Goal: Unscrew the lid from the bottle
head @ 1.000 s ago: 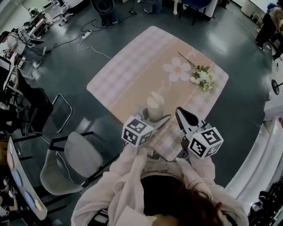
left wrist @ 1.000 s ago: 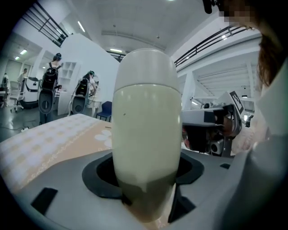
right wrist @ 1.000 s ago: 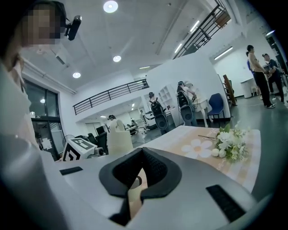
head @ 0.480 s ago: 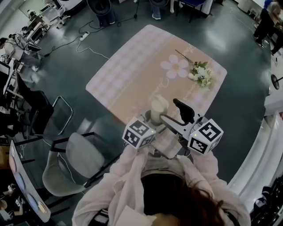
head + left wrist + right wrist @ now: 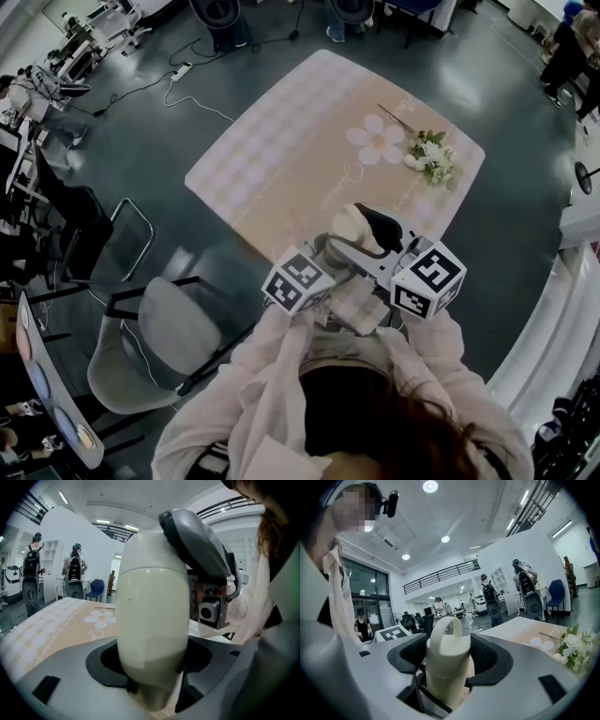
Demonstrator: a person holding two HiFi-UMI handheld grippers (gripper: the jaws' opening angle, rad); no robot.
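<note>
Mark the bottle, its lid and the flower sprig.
bottle (image 5: 152, 616): left gripper view, mid body.
lid (image 5: 140, 550): left gripper view, dome above the seam.
flower sprig (image 5: 431, 161): head view, white blossoms.

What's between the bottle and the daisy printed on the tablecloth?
Nothing: the head view shows only bare tablecloth between the bottle and the daisy print.

This is a large open robotics lab or test hall. It has a glossy grey floor (image 5: 141, 159), a high ceiling with round lights (image 5: 430, 486) and a railed upper gallery (image 5: 440, 576). Desks crowded with equipment (image 5: 37, 84), office chairs (image 5: 159, 337) and trailing cables (image 5: 183, 73) ring the cloth-covered worktop (image 5: 281, 141). People wearing backpack rigs (image 5: 75, 569) stand nearby.
</note>
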